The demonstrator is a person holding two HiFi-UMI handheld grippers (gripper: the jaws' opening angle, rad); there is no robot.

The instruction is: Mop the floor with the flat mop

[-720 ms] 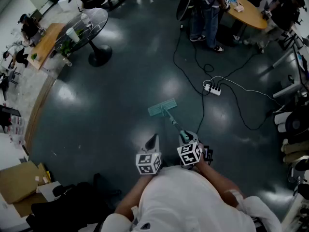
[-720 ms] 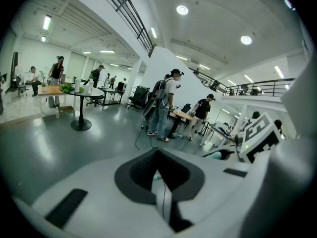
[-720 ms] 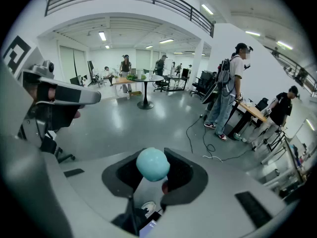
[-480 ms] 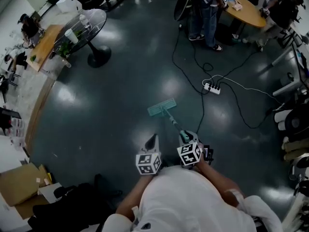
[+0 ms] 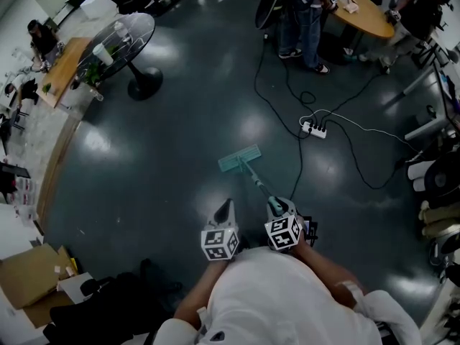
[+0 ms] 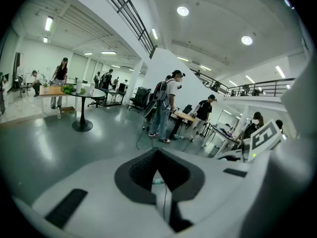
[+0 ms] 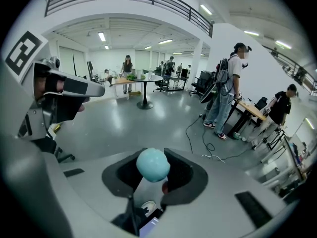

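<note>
The flat mop's teal head (image 5: 240, 159) lies flat on the dark floor ahead of me. Its thin handle (image 5: 259, 183) slants back to my right gripper (image 5: 278, 205), which is shut on it near the top end. In the right gripper view the handle's round teal end cap (image 7: 153, 165) sits between the jaws of the right gripper (image 7: 151, 154). My left gripper (image 5: 226, 209) hangs beside it to the left, apart from the handle, with its jaws together and nothing in them. The left gripper view shows the left gripper (image 6: 157, 155) shut, with floor beyond.
A white power strip (image 5: 313, 129) with black and white cables (image 5: 286, 85) lies on the floor ahead right. A person (image 5: 302, 16) stands by an oval wooden table (image 5: 365, 7). A round glass table (image 5: 123, 40) stands far left; a cardboard box (image 5: 27, 273) and a black bag (image 5: 97, 309) sit near left.
Almost nothing: the head view has shifted slightly, while the mop head and both grippers keep their places.
</note>
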